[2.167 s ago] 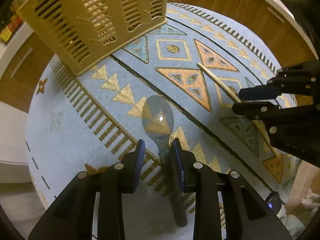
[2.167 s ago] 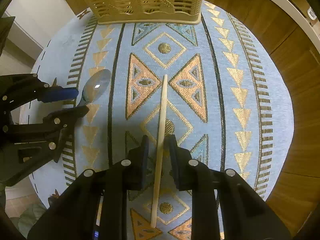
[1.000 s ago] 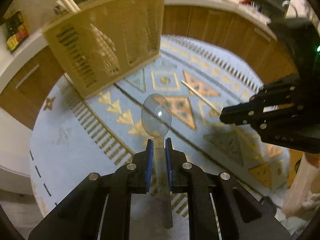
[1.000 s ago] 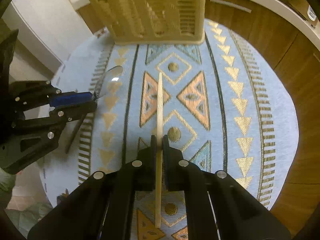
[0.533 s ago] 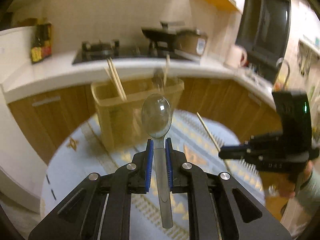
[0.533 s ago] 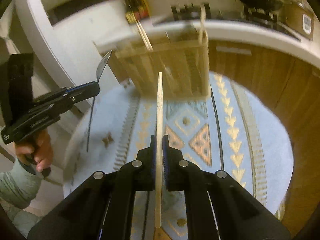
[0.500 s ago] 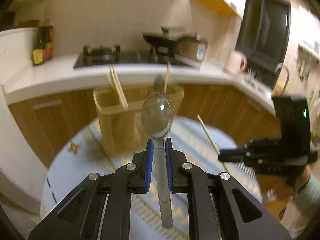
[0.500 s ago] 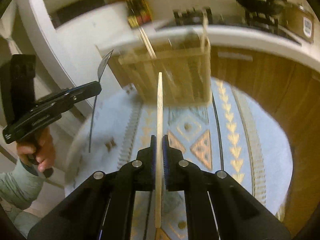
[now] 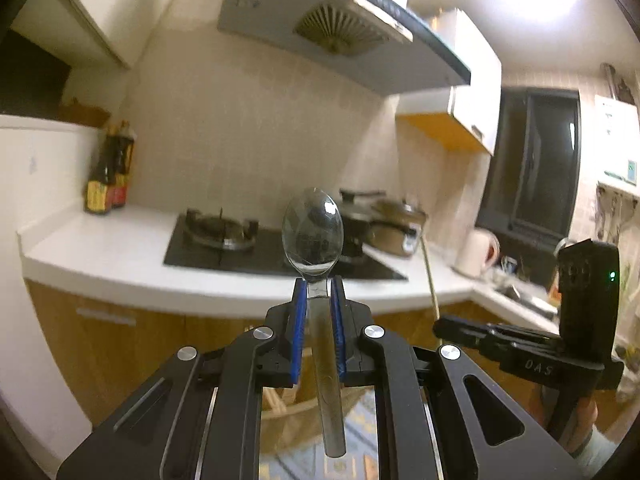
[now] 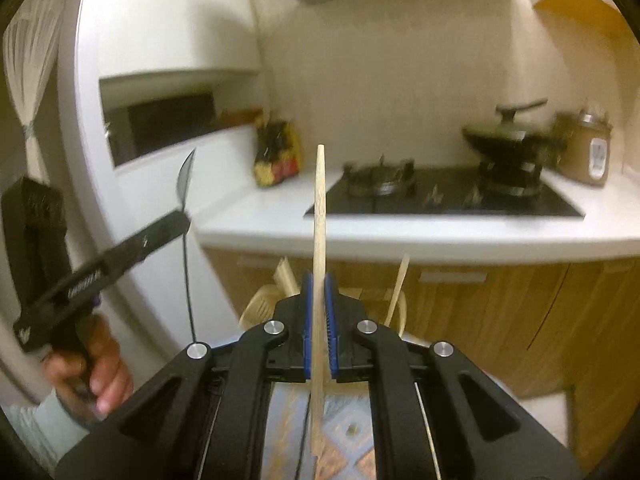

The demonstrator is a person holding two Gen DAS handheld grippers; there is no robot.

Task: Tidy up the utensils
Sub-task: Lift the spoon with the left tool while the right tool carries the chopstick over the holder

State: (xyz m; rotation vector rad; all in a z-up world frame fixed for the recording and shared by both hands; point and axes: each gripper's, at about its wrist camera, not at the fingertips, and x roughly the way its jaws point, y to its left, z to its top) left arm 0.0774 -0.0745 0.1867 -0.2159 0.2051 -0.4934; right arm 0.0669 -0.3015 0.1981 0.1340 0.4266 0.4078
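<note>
My left gripper (image 9: 318,286) is shut on a metal spoon (image 9: 313,232), bowl pointing up and away, handle running back between the blue pads. In the right wrist view the same gripper (image 10: 182,216) shows at the left with the spoon (image 10: 185,178) edge-on. My right gripper (image 10: 318,280) is shut on a wooden chopstick (image 10: 320,216) that sticks up past the pads. It appears at the right of the left wrist view as a black gripper (image 9: 440,326) with the chopstick (image 9: 430,276). The yellow slatted basket (image 10: 260,308) sits low behind the right fingers, with chopsticks (image 10: 398,288) standing in it.
A white counter (image 9: 100,256) with a black gas hob (image 9: 224,240), pots (image 9: 394,228) and sauce bottles (image 9: 108,172) runs behind. Wooden cabinet fronts (image 10: 520,320) lie below it. The patterned round mat (image 10: 340,440) shows under the right gripper. A hand (image 10: 92,368) holds the left gripper.
Both grippers closed on the spoon and the chopstick on the mat, then rose and tilted toward level. The view swung from the mat and basket up to the counter and wall.
</note>
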